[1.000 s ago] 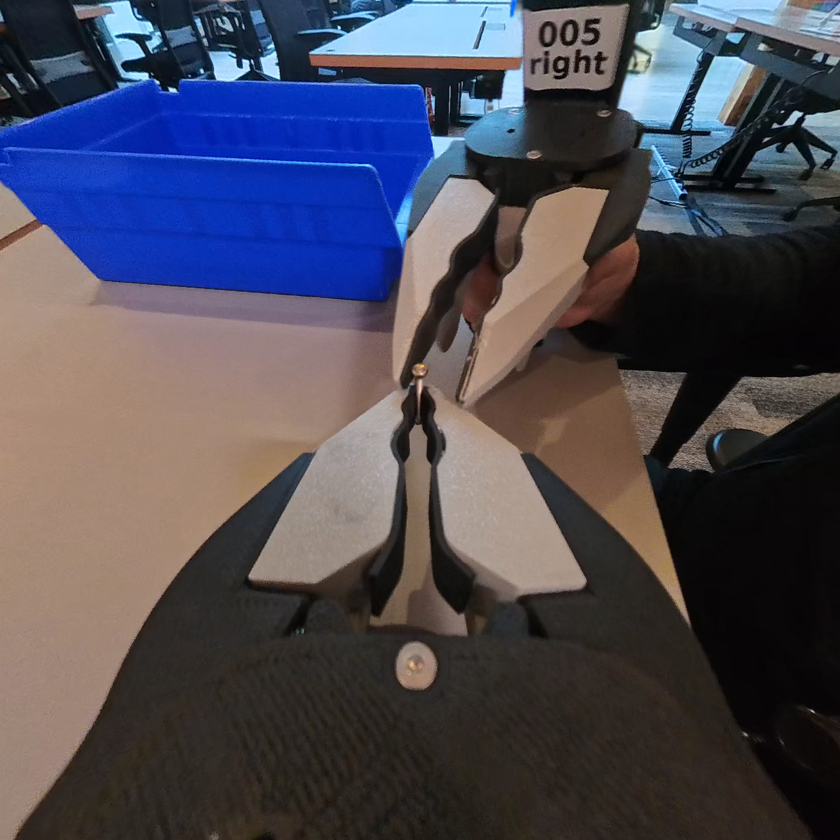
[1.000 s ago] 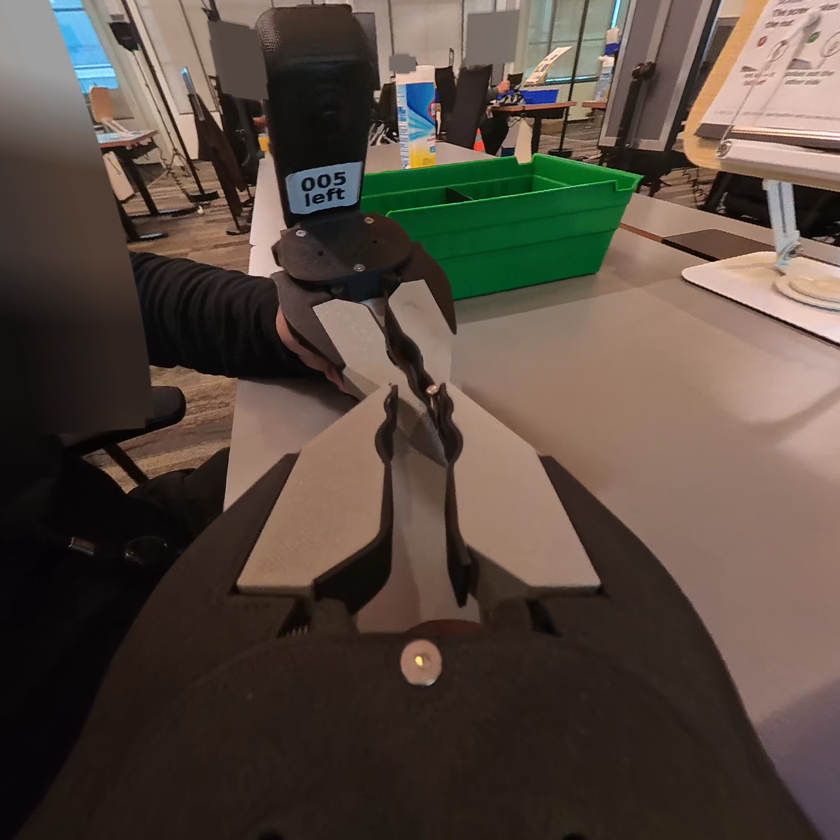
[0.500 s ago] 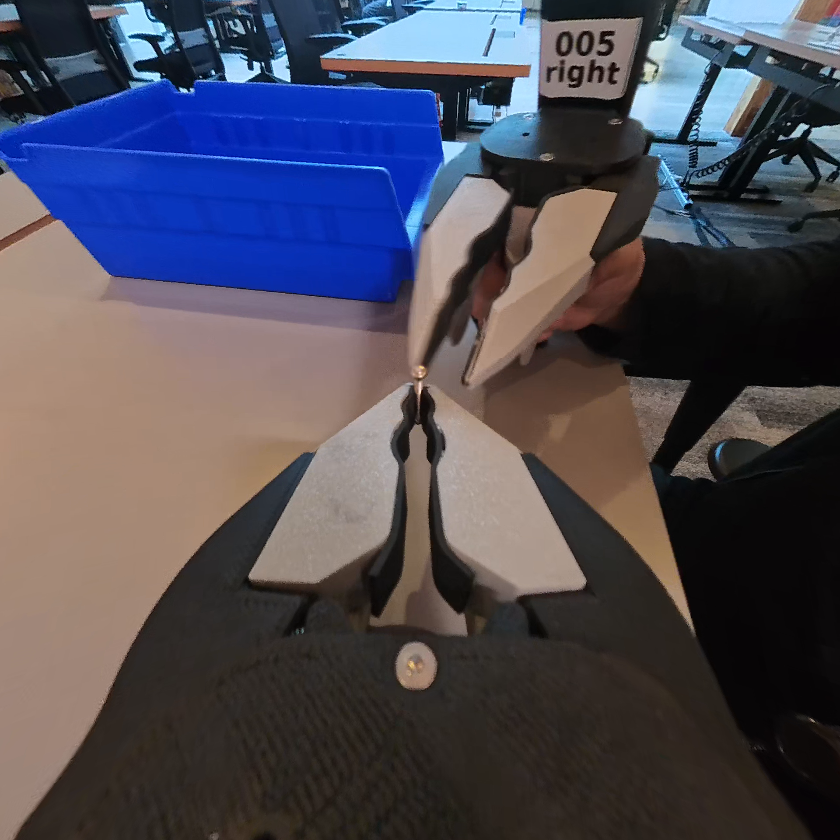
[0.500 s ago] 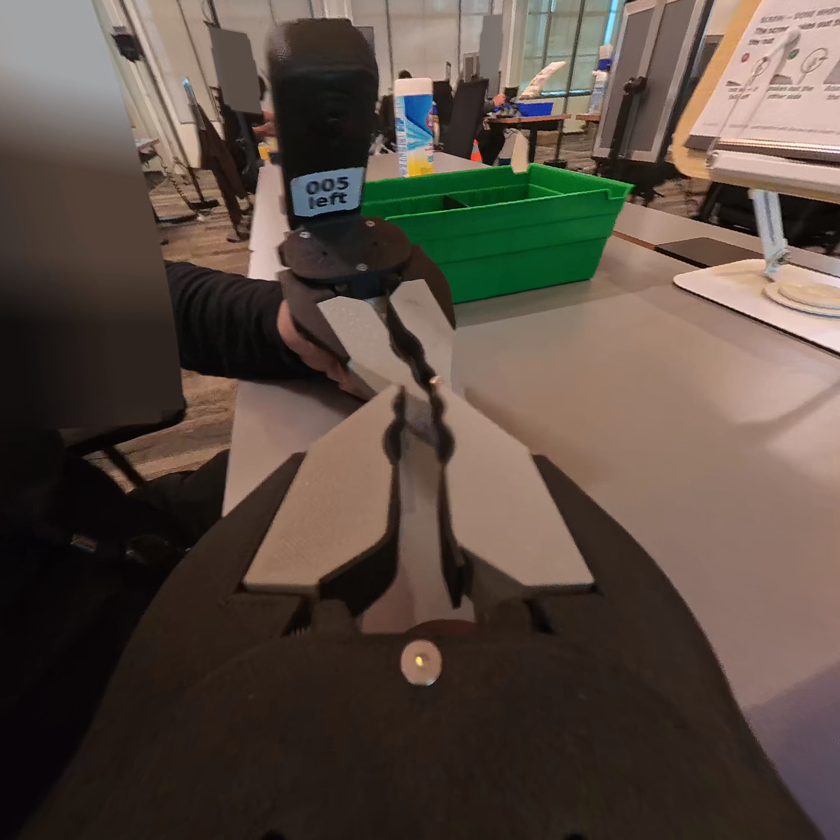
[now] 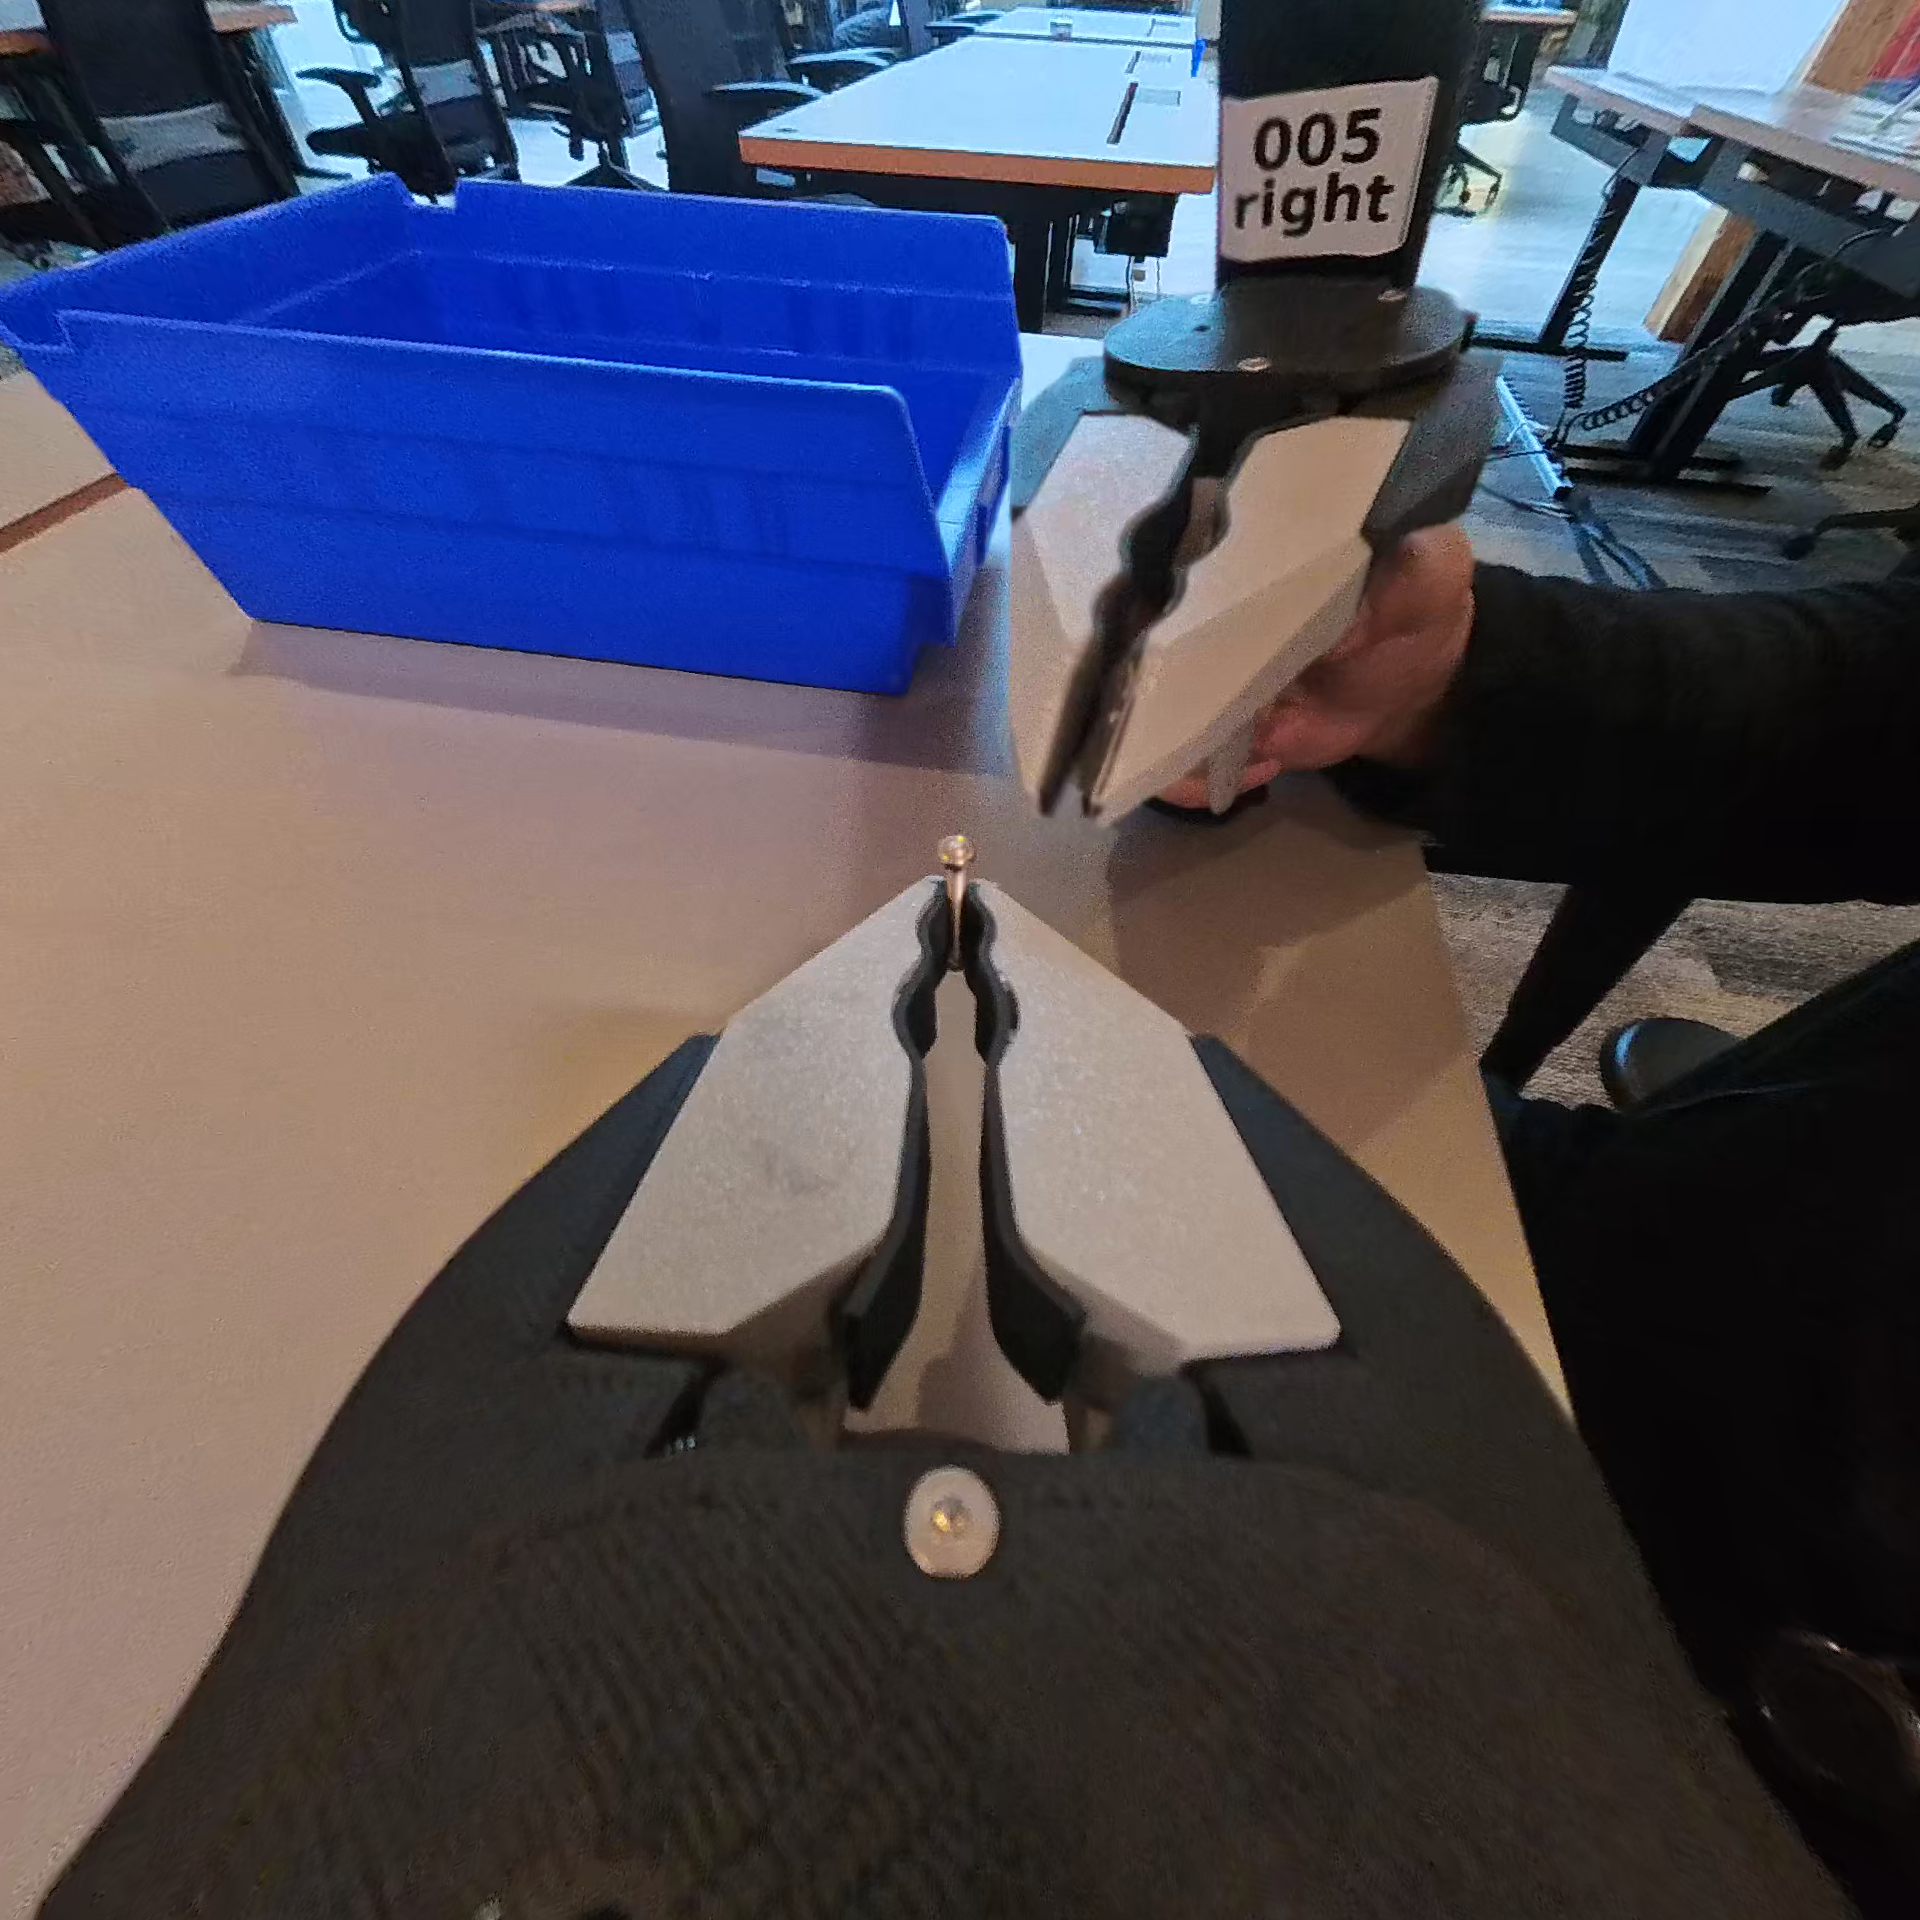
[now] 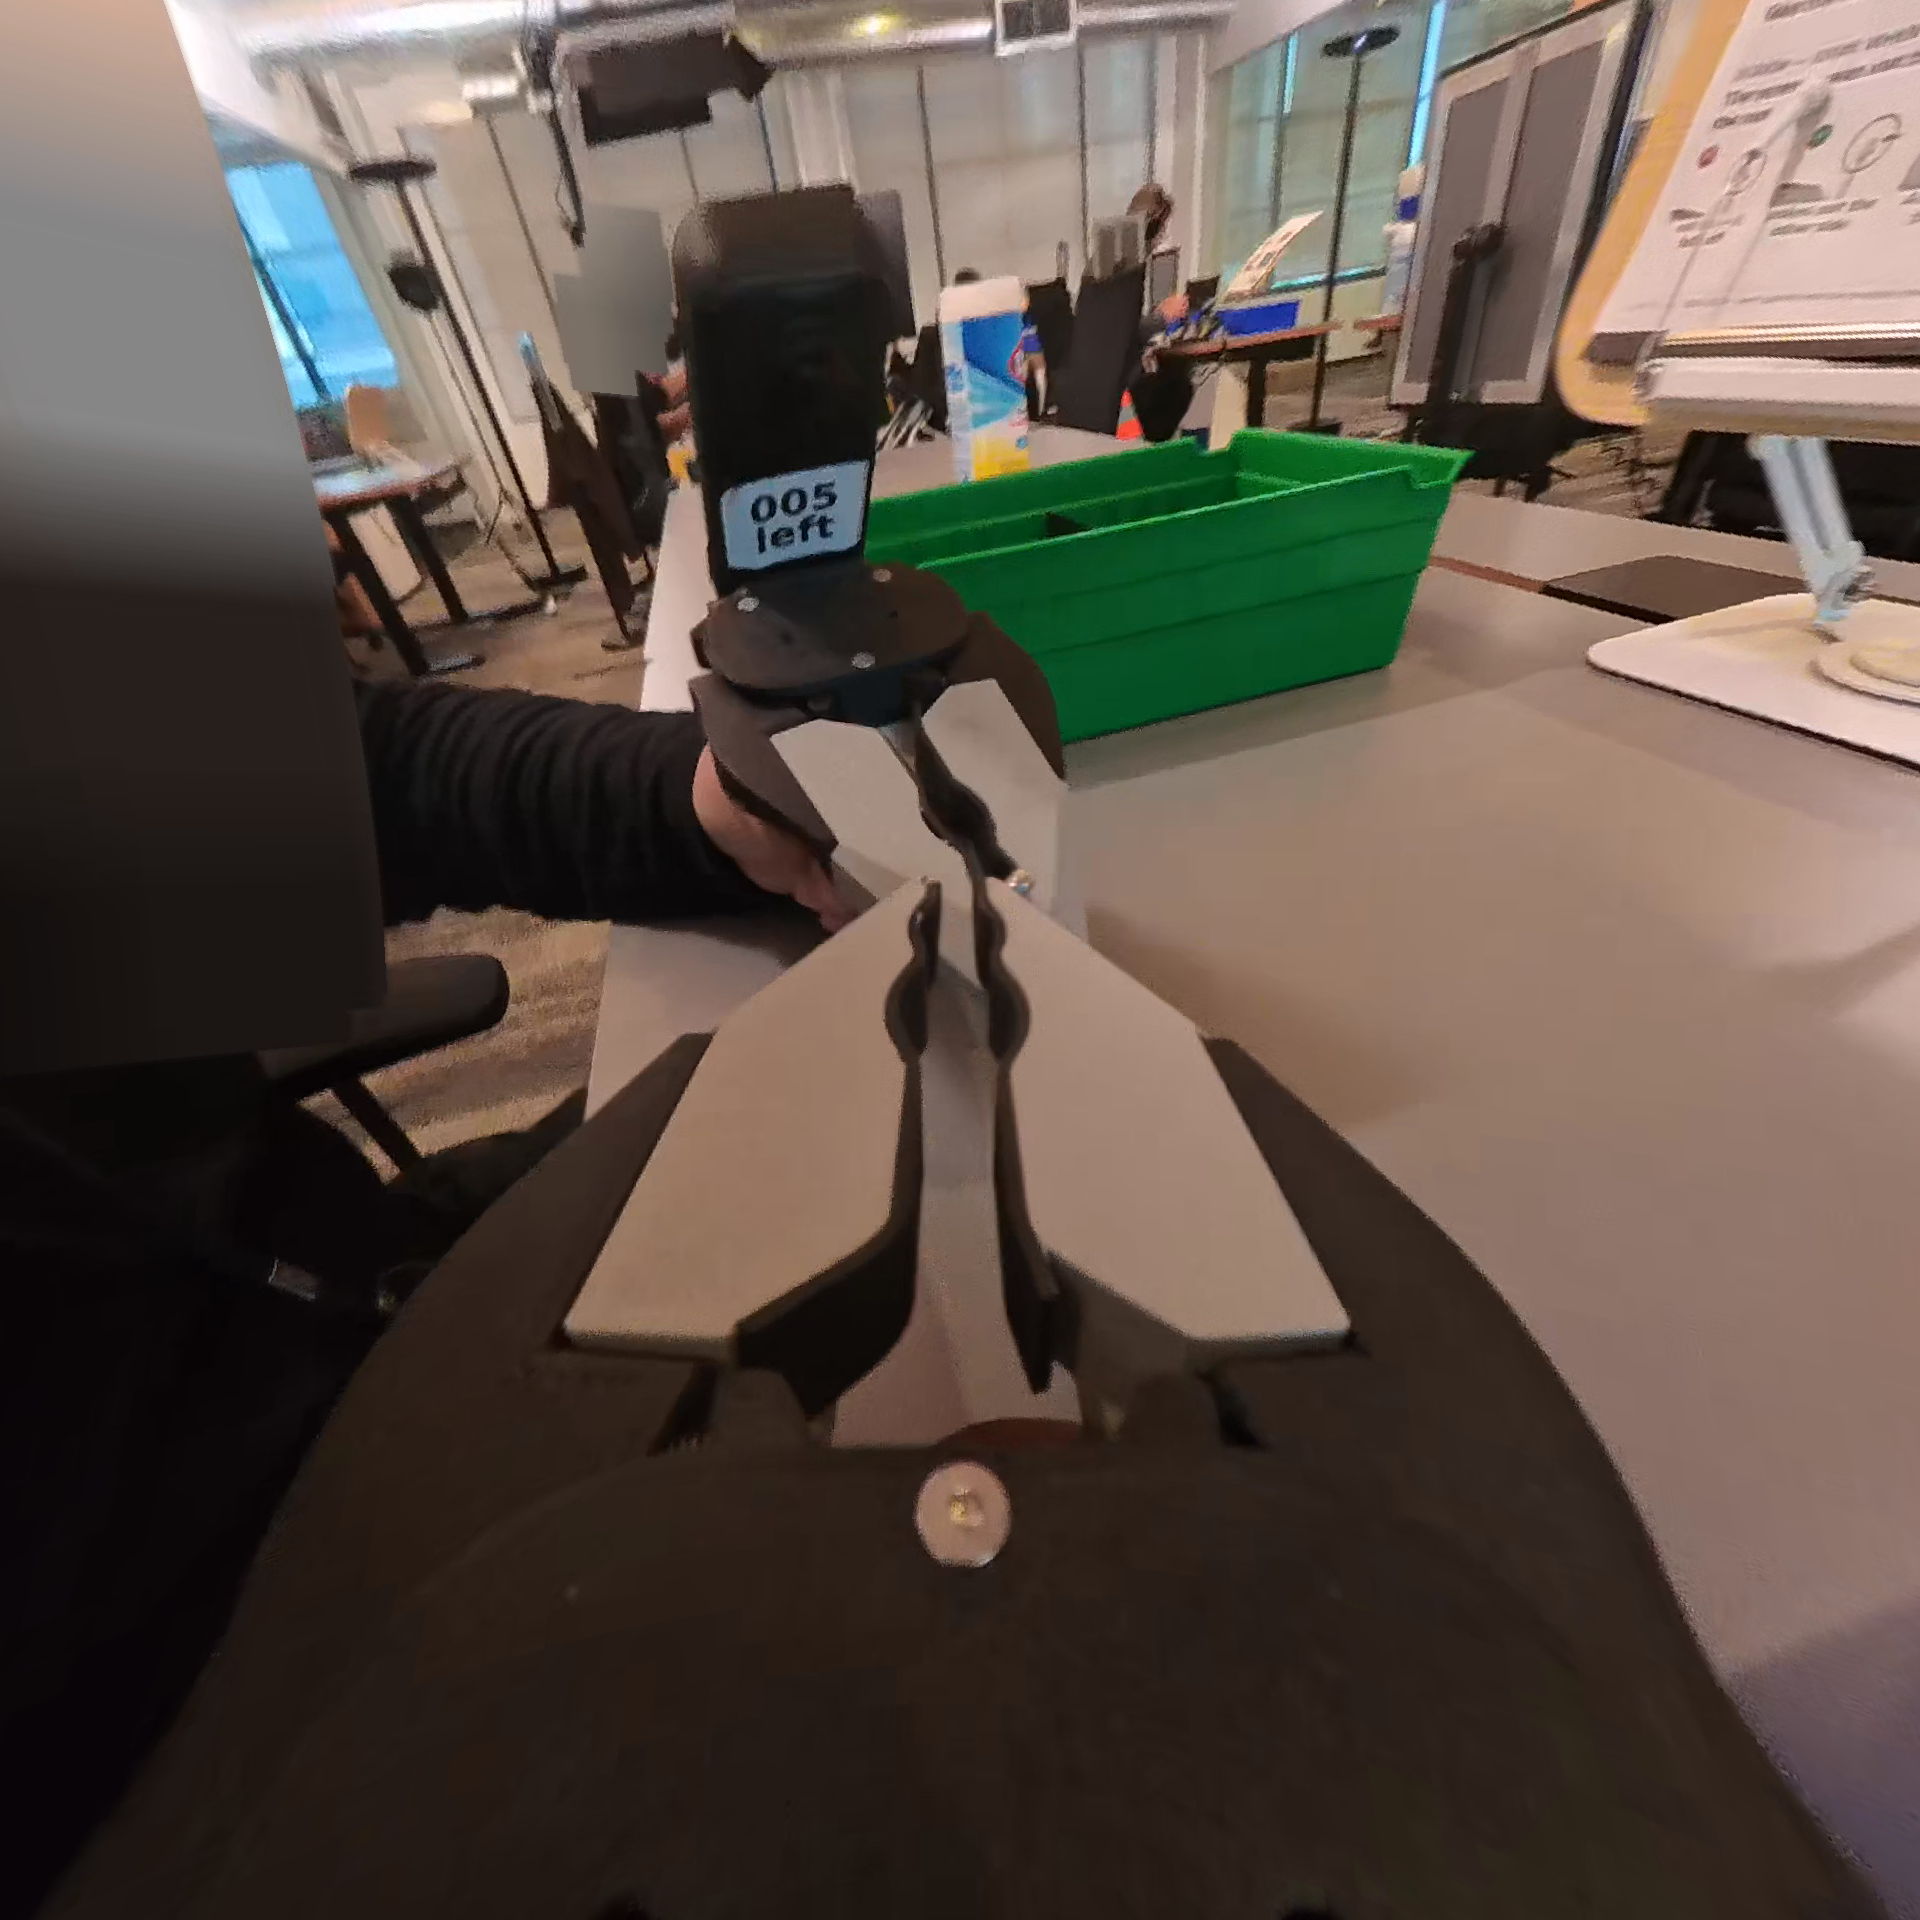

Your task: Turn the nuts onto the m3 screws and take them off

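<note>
In the left wrist view my left gripper [image 5: 954, 902] is shut on a thin m3 screw [image 5: 954, 883]. The screw stands upright and its head sticks out above the fingertips. My right gripper [image 5: 1070, 802] hangs up and to the right of the screw, apart from it, tips pointing down. In the right wrist view my right gripper [image 6: 954, 899] has its jaws drawn to a narrow slit; I see nothing between them. The left gripper [image 6: 1013, 883] sits just beyond its tips, with the screw head [image 6: 1023, 881] showing. No nut is visible.
A blue bin [image 5: 540, 520] stands on the grey table [image 5: 416, 935] behind the left gripper. A green divided bin [image 6: 1195, 613] stands at the far side in the right wrist view, a document stand [image 6: 1766, 260] on a white base [image 6: 1745, 675] at the right. A hand [image 5: 1371, 665] holds the right gripper. The grippers are tip to tip, or close to it.
My right gripper was open with one finger at the screw head. It has moved away up and to the right, and its jaws have drawn nearly together. The left gripper still holds the screw.
</note>
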The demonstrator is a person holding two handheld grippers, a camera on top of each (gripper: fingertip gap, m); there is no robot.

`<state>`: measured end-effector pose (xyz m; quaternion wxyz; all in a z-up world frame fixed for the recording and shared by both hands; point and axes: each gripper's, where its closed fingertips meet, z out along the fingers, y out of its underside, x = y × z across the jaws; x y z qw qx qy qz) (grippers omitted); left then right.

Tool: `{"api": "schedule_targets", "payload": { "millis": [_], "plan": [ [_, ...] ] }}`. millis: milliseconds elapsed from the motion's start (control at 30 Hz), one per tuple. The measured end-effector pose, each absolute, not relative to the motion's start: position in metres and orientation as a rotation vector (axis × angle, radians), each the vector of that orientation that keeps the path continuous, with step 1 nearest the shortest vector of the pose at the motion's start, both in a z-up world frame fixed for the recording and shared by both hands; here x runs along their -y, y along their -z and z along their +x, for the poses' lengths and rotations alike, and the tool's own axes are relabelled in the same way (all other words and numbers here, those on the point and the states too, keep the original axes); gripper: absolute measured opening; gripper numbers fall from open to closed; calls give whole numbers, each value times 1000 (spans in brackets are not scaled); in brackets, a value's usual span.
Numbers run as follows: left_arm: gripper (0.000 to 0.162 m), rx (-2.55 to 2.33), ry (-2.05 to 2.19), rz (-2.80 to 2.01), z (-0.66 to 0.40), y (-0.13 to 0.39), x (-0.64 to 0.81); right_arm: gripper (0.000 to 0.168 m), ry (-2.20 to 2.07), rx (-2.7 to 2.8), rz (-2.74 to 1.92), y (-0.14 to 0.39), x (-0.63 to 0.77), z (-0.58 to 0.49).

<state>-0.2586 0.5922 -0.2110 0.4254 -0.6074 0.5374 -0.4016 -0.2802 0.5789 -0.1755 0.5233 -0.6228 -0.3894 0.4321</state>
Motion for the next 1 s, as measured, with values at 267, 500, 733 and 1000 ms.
{"api": "schedule_targets", "payload": {
  "millis": [267,500,733,1000],
  "plan": [
    [0,-1355,999,-1513,-258,211,-590,18,-952,972,-1541,185,-587,-293],
    [0,-1327,1021,-1540,-260,211,-595,15,-985,874,-1514,175,-592,-277],
    [0,-1338,1016,-1532,-259,211,-593,15,-956,953,-1555,186,-590,-291],
    [0,-1338,1031,-1541,-260,212,-593,18,-981,863,-1557,180,-598,-281]
  ]
}}
